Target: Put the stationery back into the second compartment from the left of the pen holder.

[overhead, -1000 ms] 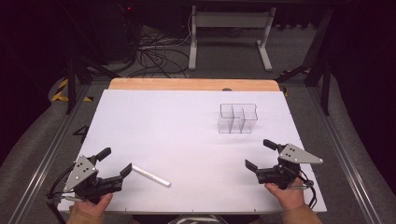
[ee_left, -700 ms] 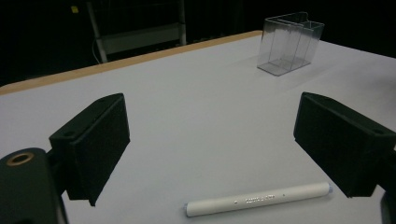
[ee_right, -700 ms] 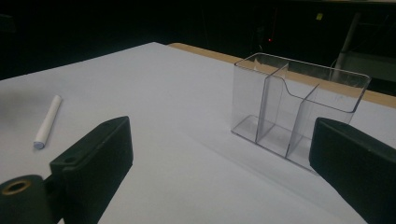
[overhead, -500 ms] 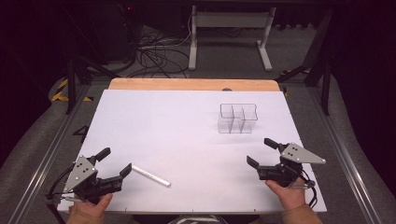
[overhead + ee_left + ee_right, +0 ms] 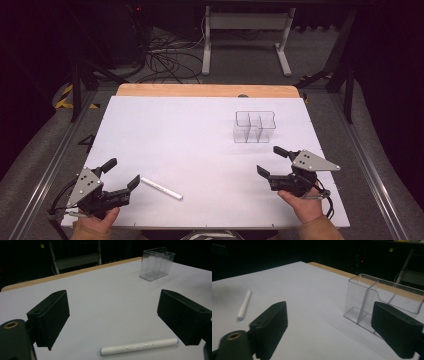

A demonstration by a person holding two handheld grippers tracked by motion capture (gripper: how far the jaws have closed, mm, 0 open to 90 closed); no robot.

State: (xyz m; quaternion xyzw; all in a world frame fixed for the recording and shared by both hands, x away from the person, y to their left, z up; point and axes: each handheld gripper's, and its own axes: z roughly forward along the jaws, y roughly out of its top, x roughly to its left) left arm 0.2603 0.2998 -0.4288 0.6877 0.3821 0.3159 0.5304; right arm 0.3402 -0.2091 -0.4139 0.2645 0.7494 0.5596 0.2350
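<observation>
A white pen [image 5: 161, 188] lies flat on the white table [image 5: 190, 140] near the front left. My left gripper [image 5: 121, 174] stands open just left of it; in the left gripper view the pen [image 5: 139, 346] lies low between the jaws, nearer the right one. A clear plastic divided holder [image 5: 254, 126] stands upright at the right of centre, also seen far off as the holder [image 5: 157, 263]. My right gripper [image 5: 272, 161] is open at the front right, nothing between its fingers. Its own view shows the holder [image 5: 382, 303] close ahead and the pen [image 5: 244, 305] far left.
A wooden strip [image 5: 207, 90] edges the table's far side. Beyond it stand a metal frame [image 5: 245, 30] and loose cables [image 5: 165, 60] on a dark floor. Metal rails [image 5: 45, 175] run along both sides of the table.
The right gripper has shifted slightly to the right. The left gripper, the pen and the holder stay where they were.
</observation>
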